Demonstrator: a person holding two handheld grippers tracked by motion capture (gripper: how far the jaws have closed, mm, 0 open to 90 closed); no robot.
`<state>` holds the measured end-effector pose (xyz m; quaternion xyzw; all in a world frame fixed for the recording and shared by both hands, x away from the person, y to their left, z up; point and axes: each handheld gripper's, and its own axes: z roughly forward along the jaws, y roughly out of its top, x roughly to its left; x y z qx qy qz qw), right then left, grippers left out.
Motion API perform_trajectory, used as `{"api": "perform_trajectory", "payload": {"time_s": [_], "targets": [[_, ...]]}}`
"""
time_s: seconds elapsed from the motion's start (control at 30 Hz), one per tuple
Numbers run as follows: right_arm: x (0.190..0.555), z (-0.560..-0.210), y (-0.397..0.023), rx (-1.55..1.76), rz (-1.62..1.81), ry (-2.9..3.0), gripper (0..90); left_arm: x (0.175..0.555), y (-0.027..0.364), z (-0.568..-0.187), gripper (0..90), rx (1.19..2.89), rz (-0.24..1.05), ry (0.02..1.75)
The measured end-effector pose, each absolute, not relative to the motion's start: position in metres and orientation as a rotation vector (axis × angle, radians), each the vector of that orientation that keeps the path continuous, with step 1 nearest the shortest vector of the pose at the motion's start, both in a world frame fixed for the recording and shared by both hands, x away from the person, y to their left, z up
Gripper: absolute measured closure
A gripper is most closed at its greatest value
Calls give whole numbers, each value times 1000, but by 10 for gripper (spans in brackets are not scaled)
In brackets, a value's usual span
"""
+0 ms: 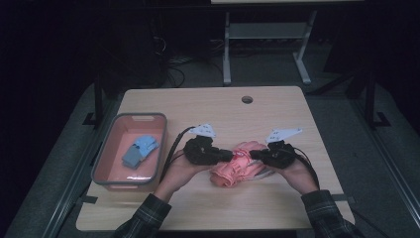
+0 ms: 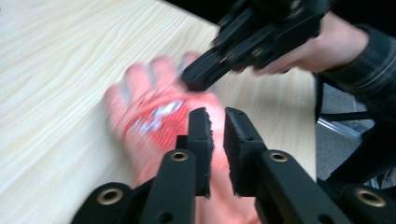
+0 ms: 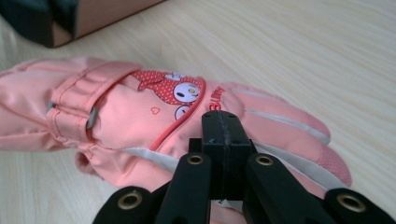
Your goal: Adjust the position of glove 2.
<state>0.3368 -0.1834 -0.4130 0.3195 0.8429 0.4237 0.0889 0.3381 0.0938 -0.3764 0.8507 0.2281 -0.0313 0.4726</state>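
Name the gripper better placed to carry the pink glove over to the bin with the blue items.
Left. The left gripper sits on the side nearer the pink plastic bin, its jaws slightly apart over the pink padded glove. The right gripper, jaws shut together, would have to cross over the glove.

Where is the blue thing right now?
In the high view, the blue item lies inside the pink bin at the table's left, beside the left gripper.

The glove (image 3: 154,116) is salmon pink with pale grey stripes along its fingers and a red white-dotted cartoon patch with a white face. Left of the glove, the bin (image 1: 130,151) is pink inside with a grey rim, holding blue cloth (image 1: 139,150). The table (image 1: 223,106) is pale woodgrain, the sleeves (image 1: 146,218) dark plaid
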Motion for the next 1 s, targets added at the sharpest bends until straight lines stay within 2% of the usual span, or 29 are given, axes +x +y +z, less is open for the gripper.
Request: {"api": "perform_trajectory", "payload": {"time_s": [0.2,0.37,0.57,0.73,0.93,1.0], "targets": [[330,-419,-181,946,1225,2519,900,339,101,-383,557,2117,-18,615],[329,-422,-181,948,1224,2521,900,339,92,-388,464,2142,-34,612],[329,-423,-181,930,1213,2521,900,330,95,-391,280,2152,-18,647],[329,-424,-181,927,1212,2526,900,327,100,-403,289,2159,-57,680],[328,-425,-178,923,1199,2538,900,333,98,-423,453,2223,-157,686],[328,-425,-178,914,1194,2543,900,335,100,-424,554,2226,-164,698]]}}
